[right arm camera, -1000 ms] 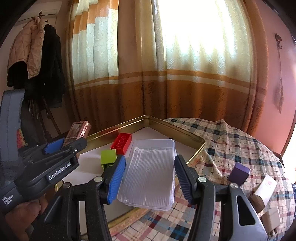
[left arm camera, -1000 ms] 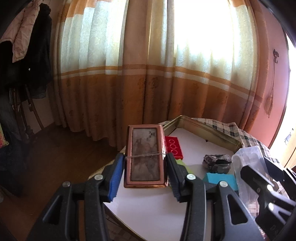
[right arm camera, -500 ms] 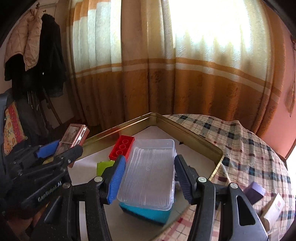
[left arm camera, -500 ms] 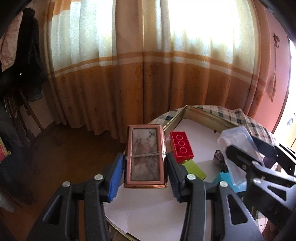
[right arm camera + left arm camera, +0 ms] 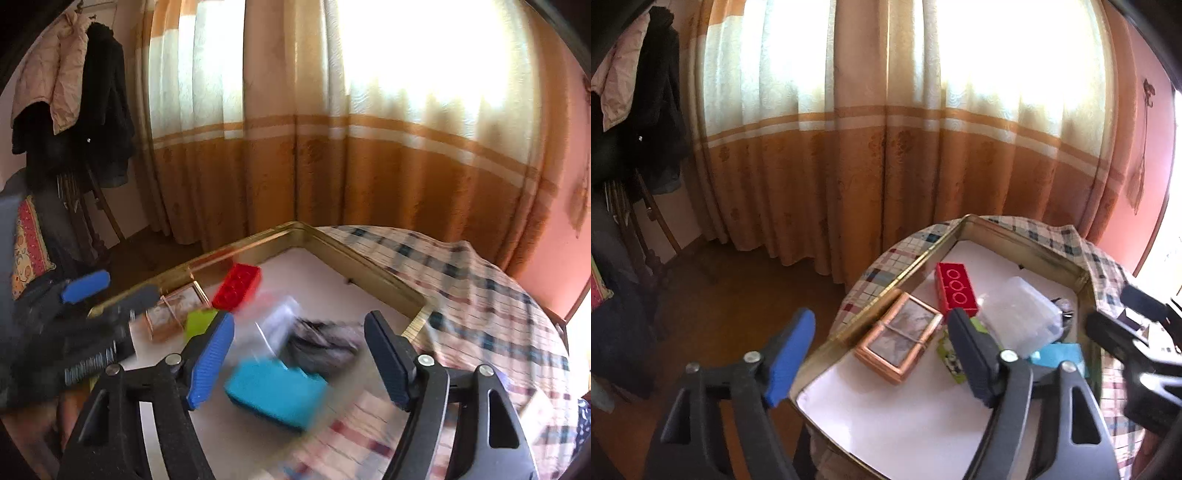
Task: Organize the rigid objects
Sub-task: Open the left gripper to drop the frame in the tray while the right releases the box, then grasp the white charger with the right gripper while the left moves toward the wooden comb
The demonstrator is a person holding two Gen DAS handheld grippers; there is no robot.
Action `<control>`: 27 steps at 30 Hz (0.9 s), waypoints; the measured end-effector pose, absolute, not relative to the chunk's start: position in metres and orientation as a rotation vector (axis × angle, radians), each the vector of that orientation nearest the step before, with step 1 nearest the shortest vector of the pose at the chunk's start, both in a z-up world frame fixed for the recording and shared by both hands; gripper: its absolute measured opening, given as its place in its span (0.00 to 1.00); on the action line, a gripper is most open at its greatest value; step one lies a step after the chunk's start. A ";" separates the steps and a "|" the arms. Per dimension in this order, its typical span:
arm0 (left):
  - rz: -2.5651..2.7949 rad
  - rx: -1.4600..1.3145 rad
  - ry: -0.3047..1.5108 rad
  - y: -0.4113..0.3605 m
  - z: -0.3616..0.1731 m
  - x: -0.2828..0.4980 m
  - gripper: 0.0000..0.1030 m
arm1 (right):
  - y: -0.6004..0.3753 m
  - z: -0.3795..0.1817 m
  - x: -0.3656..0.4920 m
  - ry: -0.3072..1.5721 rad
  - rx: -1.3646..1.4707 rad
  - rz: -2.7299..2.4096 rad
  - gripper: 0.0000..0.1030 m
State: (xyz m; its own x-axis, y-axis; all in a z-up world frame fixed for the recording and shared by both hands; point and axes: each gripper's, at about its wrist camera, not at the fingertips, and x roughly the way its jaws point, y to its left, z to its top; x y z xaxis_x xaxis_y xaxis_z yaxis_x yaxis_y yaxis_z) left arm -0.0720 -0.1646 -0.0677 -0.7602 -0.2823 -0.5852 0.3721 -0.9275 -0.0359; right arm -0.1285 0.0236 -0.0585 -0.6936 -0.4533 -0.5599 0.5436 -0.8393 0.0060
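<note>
we see the left gripper [image 5: 882, 354] with jaws just opened wide, the copper-framed rectangular box [image 5: 899, 341] lying free ahead in the gold-rimmed tray [image 5: 923, 258] by its left wall. the right gripper [image 5: 299, 358] likewise spread, the clear plastic container [image 5: 1019, 314] resting blurred on the teal block [image 5: 275, 393]; bare white floor lies nearer.

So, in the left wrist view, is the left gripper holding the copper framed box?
No, the left gripper is open, and the copper framed box lies in the tray.
</note>
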 end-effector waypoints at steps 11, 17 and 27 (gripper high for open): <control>-2.782 0.795 0.185 -0.100 -0.057 -0.053 0.95 | 0.185 -0.066 -0.092 0.134 0.815 -2.695 0.76; -2.872 0.830 0.126 -0.053 -0.056 -0.059 0.97 | 0.235 -0.080 -0.099 0.106 0.901 -2.809 0.76; -2.967 0.955 0.072 0.013 -0.071 -0.074 1.00 | 0.237 -0.104 -0.101 0.131 0.957 -2.794 0.76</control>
State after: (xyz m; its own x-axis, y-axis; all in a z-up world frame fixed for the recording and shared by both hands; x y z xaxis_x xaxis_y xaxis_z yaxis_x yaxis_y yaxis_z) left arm -0.0741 0.0127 -0.0708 -0.8120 -0.0082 -0.5836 0.0366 -0.9986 -0.0369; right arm -0.1011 0.2373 -0.1040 -0.7750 -0.1461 -0.6148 0.2028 -0.9789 -0.0231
